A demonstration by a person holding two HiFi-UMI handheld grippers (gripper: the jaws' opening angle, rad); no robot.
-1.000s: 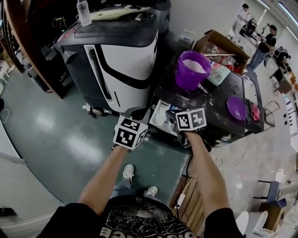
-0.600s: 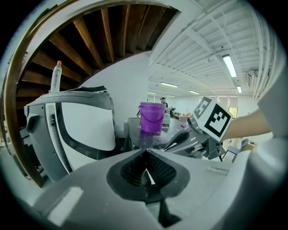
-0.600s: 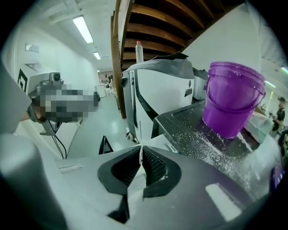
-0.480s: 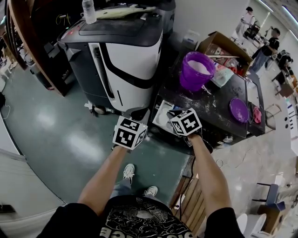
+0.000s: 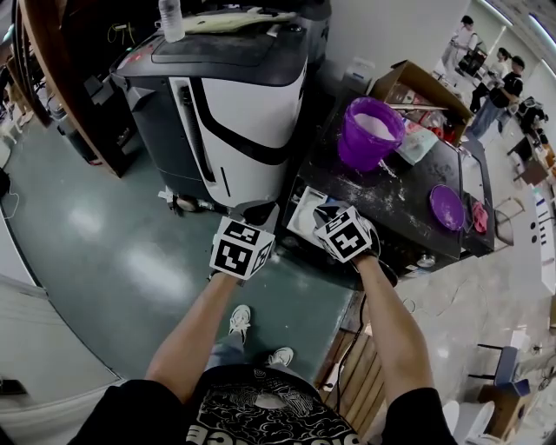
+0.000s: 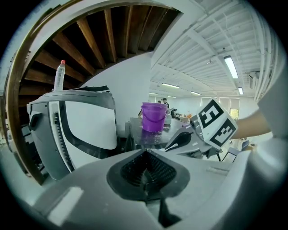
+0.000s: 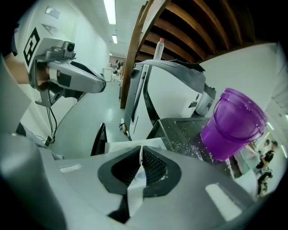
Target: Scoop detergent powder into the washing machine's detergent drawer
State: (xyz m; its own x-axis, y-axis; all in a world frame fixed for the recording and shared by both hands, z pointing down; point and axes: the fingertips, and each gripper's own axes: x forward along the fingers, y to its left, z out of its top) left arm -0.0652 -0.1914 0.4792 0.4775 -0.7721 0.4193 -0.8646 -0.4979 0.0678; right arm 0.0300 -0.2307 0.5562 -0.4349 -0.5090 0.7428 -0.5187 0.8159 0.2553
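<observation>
The left hand-held gripper has its jaws pressed together on nothing. The right hand-held gripper is closed to a thin slit, also empty, and hangs just over the open white detergent drawer. Both carry cubes with black-and-white square markers. Beyond, on the dark, powder-dusted tabletop, stands a purple bucket holding white detergent powder. A clear bottle tops the white-and-black machine.

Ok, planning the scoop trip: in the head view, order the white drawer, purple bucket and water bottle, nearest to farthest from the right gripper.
1. White drawer, just ahead of the right gripper.
2. Purple bucket, farther back on the counter.
3. Water bottle, far left atop the machine.
</observation>
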